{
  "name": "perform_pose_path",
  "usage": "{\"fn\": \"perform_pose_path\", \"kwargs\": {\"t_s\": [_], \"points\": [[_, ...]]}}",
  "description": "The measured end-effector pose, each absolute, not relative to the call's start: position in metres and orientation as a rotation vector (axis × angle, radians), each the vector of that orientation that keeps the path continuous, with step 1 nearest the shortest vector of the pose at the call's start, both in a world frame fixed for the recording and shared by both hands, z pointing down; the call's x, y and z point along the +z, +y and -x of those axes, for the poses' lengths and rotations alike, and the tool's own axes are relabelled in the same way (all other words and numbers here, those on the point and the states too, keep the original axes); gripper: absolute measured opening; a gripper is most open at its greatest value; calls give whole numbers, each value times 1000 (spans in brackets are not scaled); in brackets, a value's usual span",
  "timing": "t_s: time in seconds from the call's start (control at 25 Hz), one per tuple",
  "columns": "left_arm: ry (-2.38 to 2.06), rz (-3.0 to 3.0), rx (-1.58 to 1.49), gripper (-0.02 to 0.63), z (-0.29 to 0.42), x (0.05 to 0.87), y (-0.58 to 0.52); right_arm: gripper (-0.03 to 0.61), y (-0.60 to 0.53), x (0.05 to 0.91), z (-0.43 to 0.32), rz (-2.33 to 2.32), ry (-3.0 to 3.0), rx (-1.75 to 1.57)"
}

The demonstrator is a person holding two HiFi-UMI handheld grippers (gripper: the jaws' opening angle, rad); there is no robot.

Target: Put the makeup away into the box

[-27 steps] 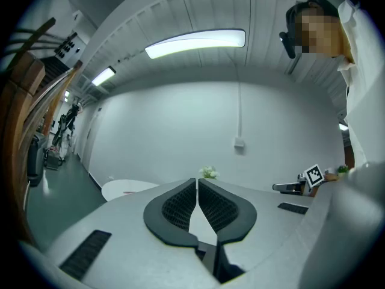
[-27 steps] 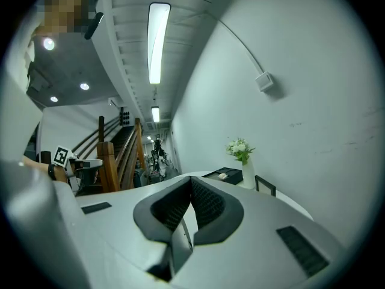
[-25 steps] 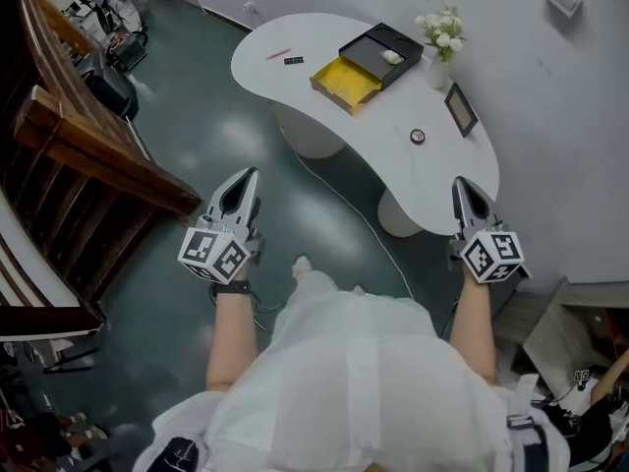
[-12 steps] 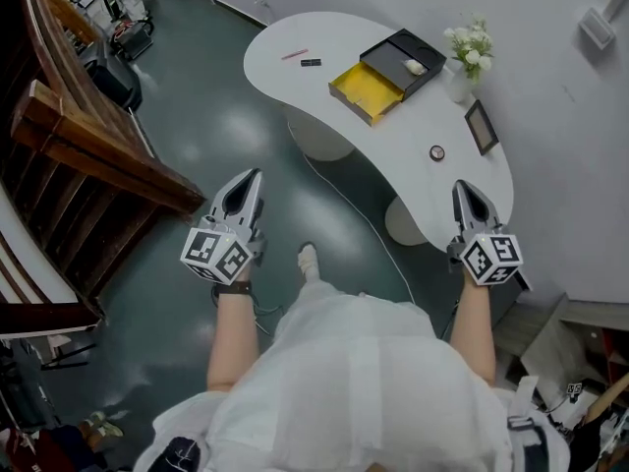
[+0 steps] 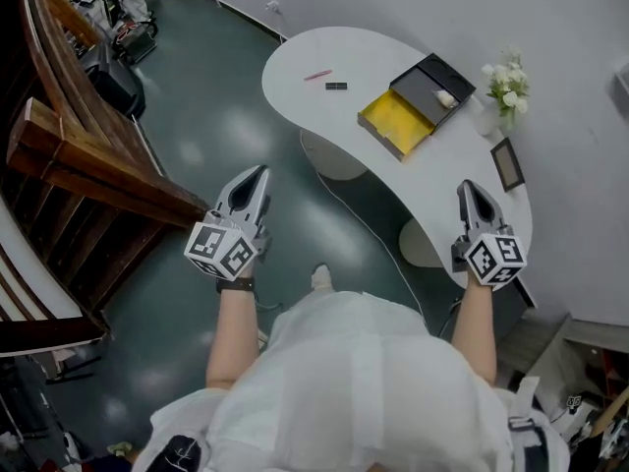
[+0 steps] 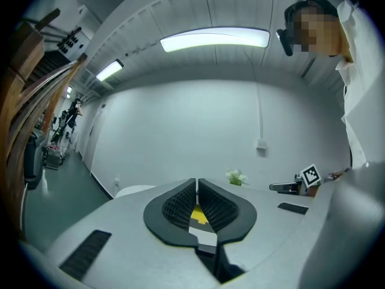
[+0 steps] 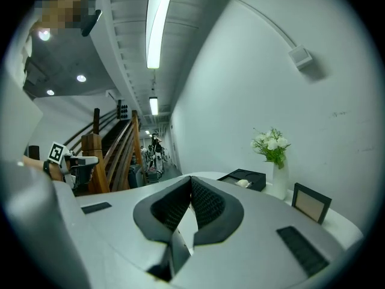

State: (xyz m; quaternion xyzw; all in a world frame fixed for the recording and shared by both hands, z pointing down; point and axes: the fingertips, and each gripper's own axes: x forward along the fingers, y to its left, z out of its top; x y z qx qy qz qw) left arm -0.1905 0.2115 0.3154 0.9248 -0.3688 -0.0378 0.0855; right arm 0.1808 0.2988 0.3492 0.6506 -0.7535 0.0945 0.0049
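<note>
On a white curved table (image 5: 295, 57) stands an open black box (image 5: 439, 84) with a yellow tray (image 5: 394, 121) beside it and a small pale item (image 5: 446, 97) inside. A thin pink stick (image 5: 317, 74) and a small black piece (image 5: 336, 86) lie near the table's left end. My left gripper (image 5: 259, 176) hangs over the floor, well short of the table, shut and empty. My right gripper (image 5: 466, 192) is over the table's near right edge, shut and empty. The left gripper (image 6: 197, 182) and the right gripper (image 7: 191, 179) show tips together.
A vase of white flowers (image 5: 503, 85) and a small picture frame (image 5: 508, 163) stand at the table's right end. A wooden stair rail (image 5: 88, 155) runs along the left. A cable trails over the dark green floor (image 5: 206, 116) under the table.
The table and box have slid right and down in the head view, so they are nearer. Both grippers stay shut and held level in front of the person.
</note>
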Motion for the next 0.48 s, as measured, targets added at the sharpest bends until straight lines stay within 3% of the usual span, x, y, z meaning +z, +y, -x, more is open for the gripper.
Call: {"fn": "perform_pose_path", "kwargs": {"t_s": [0.48], "points": [[-989, -2811, -103, 26, 217, 317, 131, 9, 230, 353, -138, -2087, -2298, 292]]}}
